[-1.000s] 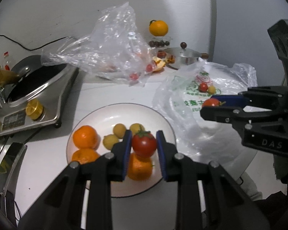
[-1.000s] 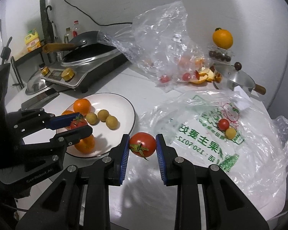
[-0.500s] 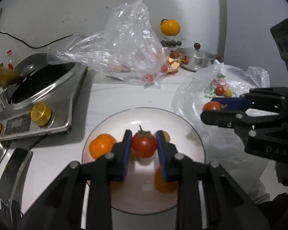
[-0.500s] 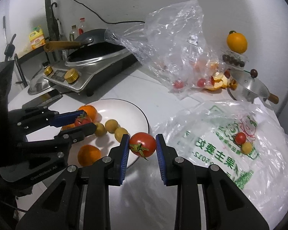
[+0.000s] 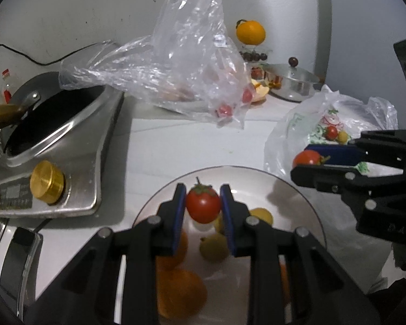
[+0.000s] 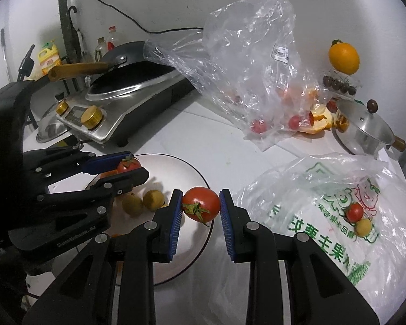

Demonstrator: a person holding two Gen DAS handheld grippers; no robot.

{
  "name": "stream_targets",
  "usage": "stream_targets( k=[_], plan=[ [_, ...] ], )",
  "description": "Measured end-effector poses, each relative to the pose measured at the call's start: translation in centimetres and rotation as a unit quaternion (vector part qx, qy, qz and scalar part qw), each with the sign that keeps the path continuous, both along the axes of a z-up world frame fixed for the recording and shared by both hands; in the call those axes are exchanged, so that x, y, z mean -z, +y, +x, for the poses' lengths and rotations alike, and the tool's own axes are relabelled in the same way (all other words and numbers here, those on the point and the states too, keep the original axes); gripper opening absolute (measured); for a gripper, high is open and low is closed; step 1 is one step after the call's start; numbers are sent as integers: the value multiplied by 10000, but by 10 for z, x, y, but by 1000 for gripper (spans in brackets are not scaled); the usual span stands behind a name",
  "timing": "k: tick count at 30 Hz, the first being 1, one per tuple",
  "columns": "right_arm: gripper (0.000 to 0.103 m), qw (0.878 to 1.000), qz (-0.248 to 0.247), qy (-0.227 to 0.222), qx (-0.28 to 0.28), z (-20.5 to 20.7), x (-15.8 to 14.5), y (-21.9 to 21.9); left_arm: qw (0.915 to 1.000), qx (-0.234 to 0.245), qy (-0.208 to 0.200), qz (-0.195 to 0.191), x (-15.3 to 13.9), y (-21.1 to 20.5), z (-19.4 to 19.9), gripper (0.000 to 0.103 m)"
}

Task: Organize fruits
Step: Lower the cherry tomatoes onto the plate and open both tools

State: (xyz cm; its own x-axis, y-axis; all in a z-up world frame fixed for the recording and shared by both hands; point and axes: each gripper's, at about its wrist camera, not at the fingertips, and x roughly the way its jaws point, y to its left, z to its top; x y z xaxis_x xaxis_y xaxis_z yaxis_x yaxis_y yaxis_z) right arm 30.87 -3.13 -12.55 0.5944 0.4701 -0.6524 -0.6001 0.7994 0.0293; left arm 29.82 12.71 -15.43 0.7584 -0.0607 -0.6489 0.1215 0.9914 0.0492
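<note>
Both hands had carried their loads in over the plate [image 5: 308,203] near the front edge of the surface. The left gripper [image 5: 203,207] stayed clenched on 1 tomato [image 5: 203,206], now hanging above the plate's far half rather than over the oranges [image 5: 180,292]. The right gripper [image 6: 201,208] gripped a 2nd tomato [image 6: 201,203] over the plate's right rim, clear of the printed bag [image 6: 324,216]. Neither was released yet; setting down looked next, beside the 2 small yellow fruits [image 6: 143,201].

Each black gripper [image 5: 203,208] has blue ribbed pads [image 6: 176,216] and silver screws.
</note>
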Motion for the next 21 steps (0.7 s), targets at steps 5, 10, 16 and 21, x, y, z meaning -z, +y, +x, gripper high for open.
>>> stream_targets(
  k=[5, 10, 16, 21],
  plan=[
    [29, 10000, -27, 43, -5, 10, 2, 5, 9999, -66, 120, -78, 6, 6, 12, 26],
    [29, 10000, 3, 51, -8, 17, 5, 9, 9994, -41, 333, -98, 16, 7, 21, 27],
    [29, 9999, 31, 50, -86, 21, 7, 17, 9993, -44, 357, -90, 17, 8, 24, 28],
    [29, 9999, 31, 48, -108, 22, 8, 20, 9992, -119, 339, -188, 12, 16, 20, 31]
  ],
)
